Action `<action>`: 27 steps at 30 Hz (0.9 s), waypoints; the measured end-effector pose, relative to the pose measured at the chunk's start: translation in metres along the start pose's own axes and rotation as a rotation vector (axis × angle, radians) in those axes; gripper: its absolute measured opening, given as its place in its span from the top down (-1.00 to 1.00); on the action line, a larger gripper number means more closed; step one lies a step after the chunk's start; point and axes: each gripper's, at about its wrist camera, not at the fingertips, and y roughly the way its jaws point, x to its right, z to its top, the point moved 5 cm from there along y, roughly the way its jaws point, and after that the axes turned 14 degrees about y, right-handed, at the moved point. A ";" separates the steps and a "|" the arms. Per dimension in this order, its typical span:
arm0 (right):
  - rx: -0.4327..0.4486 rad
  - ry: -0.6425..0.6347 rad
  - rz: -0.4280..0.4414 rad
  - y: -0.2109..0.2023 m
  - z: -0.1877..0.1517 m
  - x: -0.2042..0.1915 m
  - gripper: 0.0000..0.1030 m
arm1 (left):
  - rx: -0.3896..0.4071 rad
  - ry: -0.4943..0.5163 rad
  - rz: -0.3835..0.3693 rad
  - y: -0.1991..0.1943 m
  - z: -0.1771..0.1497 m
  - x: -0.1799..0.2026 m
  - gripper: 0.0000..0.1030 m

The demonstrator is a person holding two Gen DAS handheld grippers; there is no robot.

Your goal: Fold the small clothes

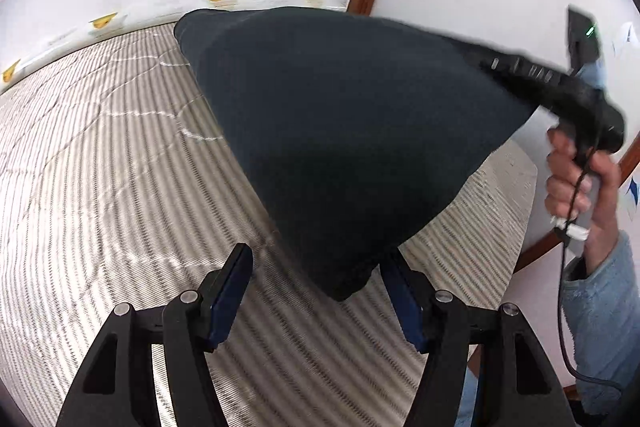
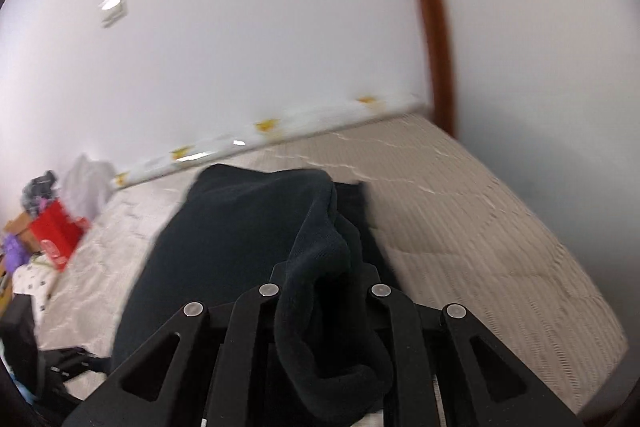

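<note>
A dark navy garment [image 1: 340, 131] hangs stretched in the air above the striped mattress [image 1: 100, 187]. My left gripper [image 1: 316, 291] is open, its fingers apart, with the garment's lowest corner hanging just between and above them, not pinched. My right gripper [image 1: 500, 65] shows in the left wrist view at the right, held by a hand, gripping the garment's upper corner. In the right wrist view the right gripper [image 2: 324, 275] is shut on a bunched fold of the garment [image 2: 240, 239], which drapes over its fingers and hides the tips.
The mattress [image 2: 480, 227] runs to a white wall with a brown wooden post [image 2: 436, 27]. A pile of clothes, a red box [image 2: 56, 235] and dark items lie at the left. The person's blue sleeve [image 1: 600, 327] is at the right.
</note>
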 end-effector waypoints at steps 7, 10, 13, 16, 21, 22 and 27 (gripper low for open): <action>-0.105 0.061 -0.016 0.022 -0.025 0.028 0.56 | 0.048 0.022 0.101 -0.008 0.006 0.000 -0.23; -0.105 0.080 -0.048 0.015 -0.025 0.036 -0.04 | 0.047 0.017 0.101 -0.011 0.005 0.001 -0.17; -0.143 0.112 -0.047 0.021 -0.030 0.044 -0.23 | 0.058 -0.018 0.089 -0.009 0.004 -0.002 0.06; -0.199 0.194 -0.030 0.035 -0.038 0.051 -0.30 | 0.078 -0.041 0.106 -0.011 0.011 -0.011 0.27; -0.227 0.240 0.039 0.048 -0.038 0.038 0.43 | 0.113 -0.054 0.098 -0.016 0.012 -0.019 0.48; -0.218 0.218 0.025 0.049 -0.036 0.032 0.51 | 0.121 -0.059 0.101 -0.019 0.011 -0.022 0.50; -0.230 0.168 0.042 0.062 -0.039 -0.005 0.56 | 0.158 -0.152 0.131 -0.037 0.006 -0.060 0.59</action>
